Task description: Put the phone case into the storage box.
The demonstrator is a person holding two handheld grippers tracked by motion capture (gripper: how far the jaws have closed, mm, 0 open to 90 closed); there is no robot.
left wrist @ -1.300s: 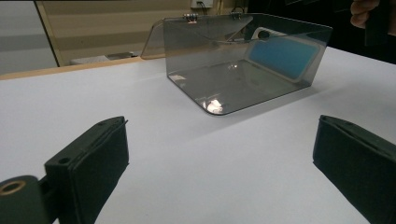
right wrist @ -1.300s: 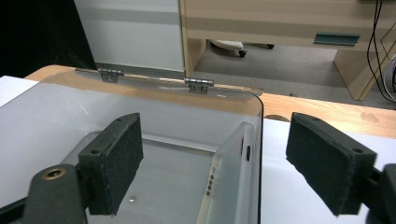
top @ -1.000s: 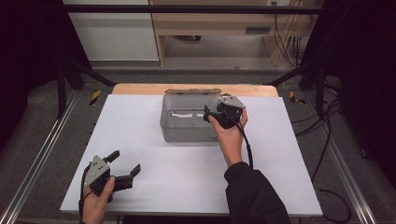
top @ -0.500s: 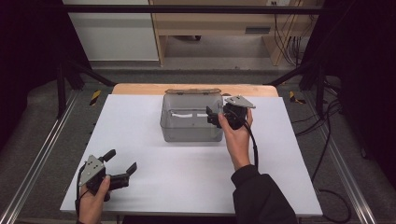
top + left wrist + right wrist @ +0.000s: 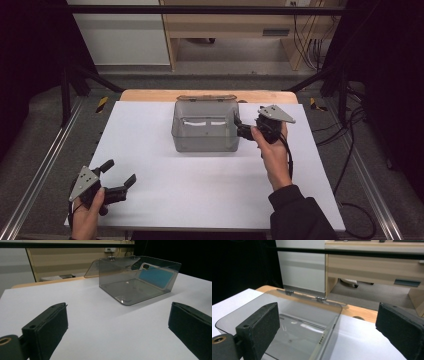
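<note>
Currently the smoky-grey translucent plastic box [image 5: 205,131] with a hinged lid folded back sits at twelve o'clock on the white tabletop [image 5: 200,185], interior apparently empty. Right tool [image 5: 241,128] at the box's three o'clock wall, jaws just been opening, now wide with nothing between them, no contact visible. Left tool [image 5: 119,176] at seven o'clock, well apart from the box, jaws spread, empty. Judgement: box looks light, rigid, thin-walled, slick; could slide or tip if pushed. Best hold is a pinch over the right wall's upper rim, clear of the hinges.
</note>
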